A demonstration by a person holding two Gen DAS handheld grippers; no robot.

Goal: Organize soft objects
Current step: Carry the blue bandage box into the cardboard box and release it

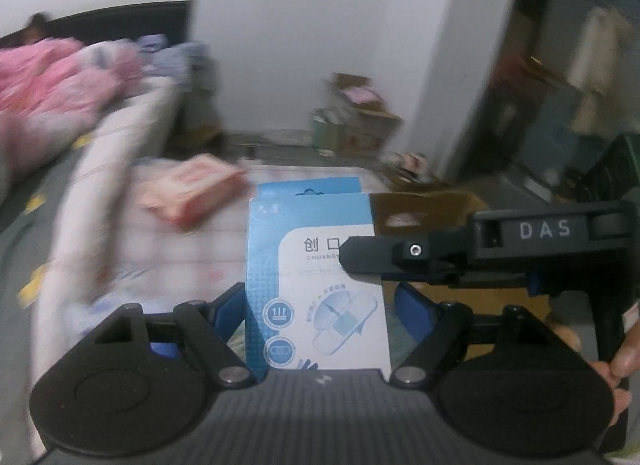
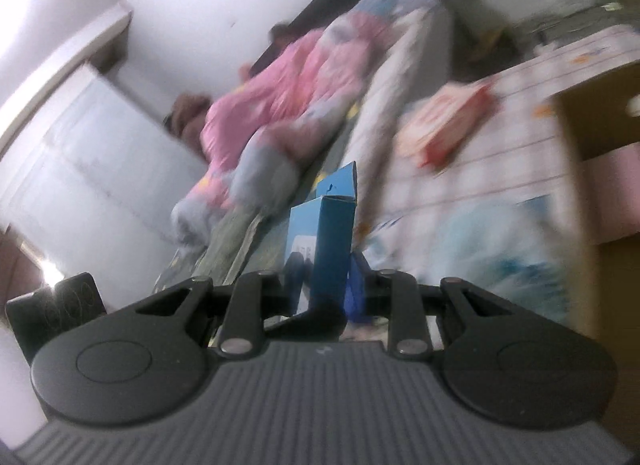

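A blue and white carton with a plaster drawn on its front hangs in the air between both grippers. My left gripper is shut on the carton across its broad face, a blue pad at each side edge. From the right, my right gripper reaches over the carton's front. In the right wrist view the carton shows edge-on, with my right gripper shut on its thin sides. The carton is sharp while the room behind it is blurred.
A pink and red packet lies on a checked cloth. Beside it stands an open cardboard box. Pink and blue bedding is heaped on the bed to the left. A hand grips the right gripper's handle.
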